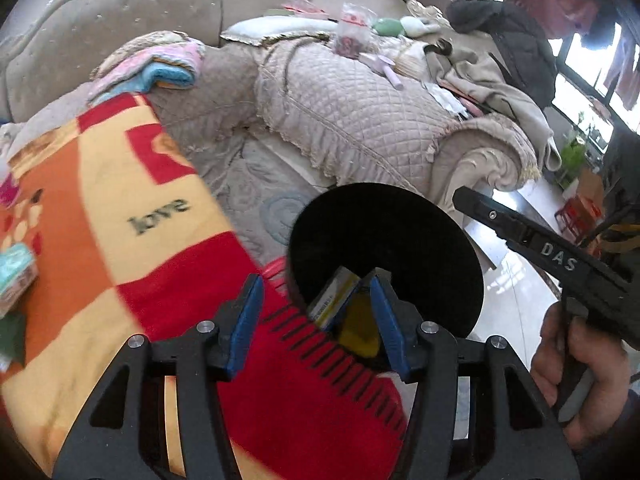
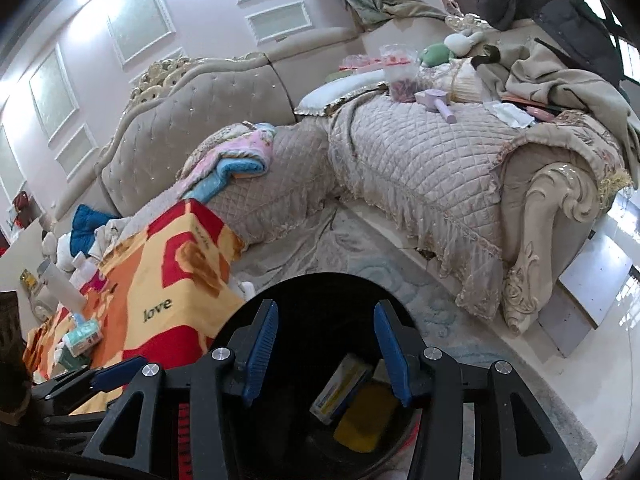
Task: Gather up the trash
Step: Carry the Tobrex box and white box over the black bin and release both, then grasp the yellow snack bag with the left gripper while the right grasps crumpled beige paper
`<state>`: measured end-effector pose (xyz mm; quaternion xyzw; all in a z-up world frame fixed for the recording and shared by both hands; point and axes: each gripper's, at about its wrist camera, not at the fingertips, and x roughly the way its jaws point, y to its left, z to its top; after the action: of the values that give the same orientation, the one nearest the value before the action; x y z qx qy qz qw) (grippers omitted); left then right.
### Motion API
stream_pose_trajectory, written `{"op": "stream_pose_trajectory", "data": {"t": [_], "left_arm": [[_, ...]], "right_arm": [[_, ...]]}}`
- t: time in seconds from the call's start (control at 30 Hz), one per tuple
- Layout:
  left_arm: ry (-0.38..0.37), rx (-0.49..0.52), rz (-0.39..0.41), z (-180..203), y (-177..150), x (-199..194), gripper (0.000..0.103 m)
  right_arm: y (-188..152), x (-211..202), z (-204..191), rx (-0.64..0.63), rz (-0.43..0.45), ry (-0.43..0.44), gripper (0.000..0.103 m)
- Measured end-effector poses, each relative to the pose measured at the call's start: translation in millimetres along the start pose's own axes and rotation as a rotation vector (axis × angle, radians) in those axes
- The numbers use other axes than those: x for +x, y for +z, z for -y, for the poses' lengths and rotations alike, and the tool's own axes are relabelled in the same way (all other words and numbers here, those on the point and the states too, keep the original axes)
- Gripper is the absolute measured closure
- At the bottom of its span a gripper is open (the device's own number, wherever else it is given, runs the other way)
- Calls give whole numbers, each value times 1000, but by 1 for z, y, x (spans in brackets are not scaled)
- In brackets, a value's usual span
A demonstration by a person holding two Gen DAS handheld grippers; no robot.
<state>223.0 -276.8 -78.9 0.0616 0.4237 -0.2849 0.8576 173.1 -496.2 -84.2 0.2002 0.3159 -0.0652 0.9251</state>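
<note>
tissue pack (image 2: 82,337) lying at the far left on the blanket (image 1: 120,216), a red, orange and yellow piece bearing the word "love" and draping over a raised surface. left gripper (image 1: 316,312) sitting just right of it, 2 blue pads spread apart and gripping nothing, its left pad (image 1: 244,320) hanging over the blanket edge and its right pad (image 1: 384,316) over the bin mouth. black bin (image 1: 440,240) standing on the patterned rug (image 1: 256,184) just beside the blanket edge, lined in black. inside it, 1 small box (image 2: 340,388) with a yellow and blue side leaning tilted, and 1 yellow item (image 2: 360,420) lying touching it on the right; what the yellow item is cannot be told. right gripper (image 2: 326,356) hanging over the same bin opening, pads parted wide and empty; in the left wrist view its black body, marked "das", showing at the right with the person's right hand (image 1: 560,364) wrapping the handle. quilted beige sofa (image 2: 420,168) running behind, carrying folded pink and blue cloth, a clear bag and piled coats further right.
</note>
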Motion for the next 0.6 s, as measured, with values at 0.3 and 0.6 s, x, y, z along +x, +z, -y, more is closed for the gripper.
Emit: {"op": "stream_pose_trajectory", "data": {"t": [0.3, 0.6], "left_arm": [[162, -99, 112, -79, -24, -92, 49], [373, -240, 161, -211, -82, -183, 49]], "right_arm": [[-14, -2, -63, -99, 7, 89, 55], [-41, 1, -141, -272, -38, 289, 48]]}}
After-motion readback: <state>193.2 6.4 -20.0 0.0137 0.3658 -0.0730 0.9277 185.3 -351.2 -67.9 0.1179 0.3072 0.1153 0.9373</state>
